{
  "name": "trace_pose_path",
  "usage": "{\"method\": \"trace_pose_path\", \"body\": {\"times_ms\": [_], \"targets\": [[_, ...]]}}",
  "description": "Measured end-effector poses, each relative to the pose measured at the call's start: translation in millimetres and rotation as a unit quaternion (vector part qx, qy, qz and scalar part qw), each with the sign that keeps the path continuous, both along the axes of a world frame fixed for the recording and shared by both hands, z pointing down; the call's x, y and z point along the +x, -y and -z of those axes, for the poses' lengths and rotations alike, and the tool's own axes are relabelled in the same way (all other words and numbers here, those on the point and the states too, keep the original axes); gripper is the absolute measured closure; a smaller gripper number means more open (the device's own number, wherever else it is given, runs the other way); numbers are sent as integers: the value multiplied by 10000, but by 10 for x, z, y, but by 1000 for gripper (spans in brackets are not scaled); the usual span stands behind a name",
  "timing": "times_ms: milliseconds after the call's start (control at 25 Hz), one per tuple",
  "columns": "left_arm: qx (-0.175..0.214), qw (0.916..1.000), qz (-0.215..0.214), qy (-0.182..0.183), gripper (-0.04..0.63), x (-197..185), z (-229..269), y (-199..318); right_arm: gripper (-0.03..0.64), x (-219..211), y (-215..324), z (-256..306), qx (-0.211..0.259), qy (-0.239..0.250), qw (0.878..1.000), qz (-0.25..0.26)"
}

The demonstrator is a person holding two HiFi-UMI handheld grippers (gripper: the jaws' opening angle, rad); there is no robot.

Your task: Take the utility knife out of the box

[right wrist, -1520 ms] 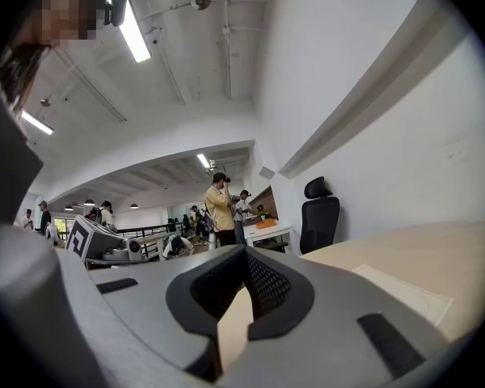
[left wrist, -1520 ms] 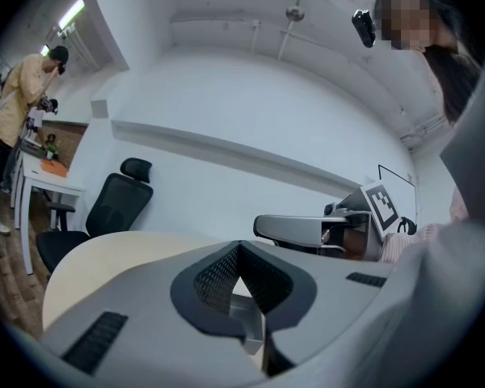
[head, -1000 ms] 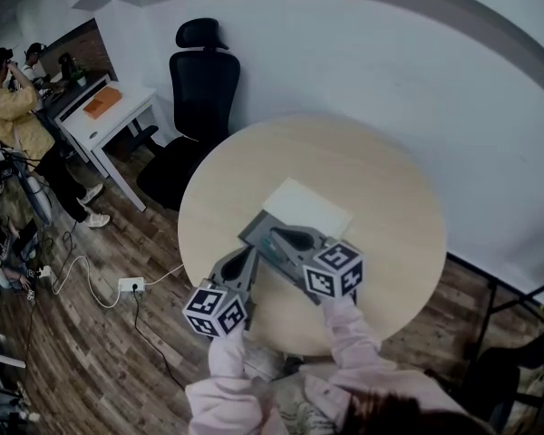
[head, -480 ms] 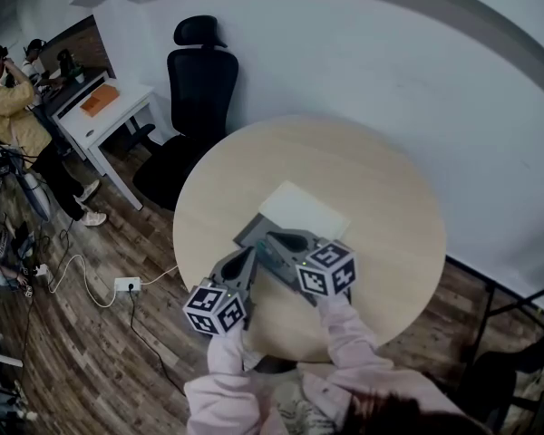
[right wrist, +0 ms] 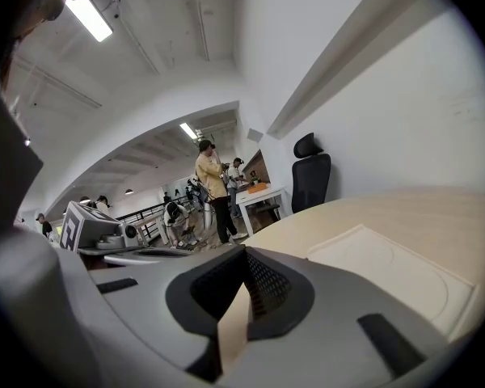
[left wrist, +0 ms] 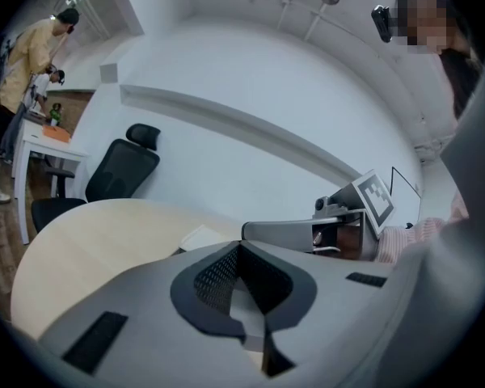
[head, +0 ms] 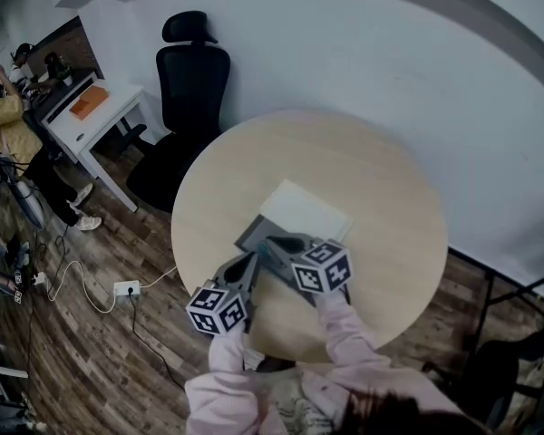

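Two tools are held low over the near edge of a round beige tabletop (head: 344, 152), each gripped by a hand in a pink sleeve (head: 344, 326). The left tool (head: 246, 261) is shown in its own view with both jaws pressed together, the dark ribbed pads meeting at the tip and nothing caught between them. The right tool (head: 272, 241) is likewise closed and empty; only a thin beige sliver is glimpsed through the slit behind its pads.

A flat white box (head: 305, 208) is laid on the tabletop just beyond the right tool's tip, and a grey part (head: 252, 232) is seen at its near left side, close to both tool tips. Whether either tool touches the box cannot be told. The utility knife cannot be made out in any view.

Beyond the tabletop a black office chair (head: 192, 80) is set against the white wall. A white desk (head: 95, 120) is placed to its left, and a person in a yellow top (head: 4, 125) is seen near it. A power strip (head: 127, 288) is left on the wooden floor.
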State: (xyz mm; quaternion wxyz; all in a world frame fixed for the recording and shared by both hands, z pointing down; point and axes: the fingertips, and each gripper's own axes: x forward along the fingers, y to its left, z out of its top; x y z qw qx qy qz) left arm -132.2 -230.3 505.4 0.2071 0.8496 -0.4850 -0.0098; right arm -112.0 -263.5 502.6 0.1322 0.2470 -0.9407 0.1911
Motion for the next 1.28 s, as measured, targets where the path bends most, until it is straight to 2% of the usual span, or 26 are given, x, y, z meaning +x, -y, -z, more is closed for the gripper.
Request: {"method": "trace_pose_path", "body": {"times_ms": [720,1280], "targets": [[-601,9975,-251,-256,595,-103,-437,128,630,-142,159,-562,-710,-400,9965,-193],[-877,9947,-382,-378,595,-59,-634,101,629,-78,266,-1070,-997,-1140,9883,-181]]}}
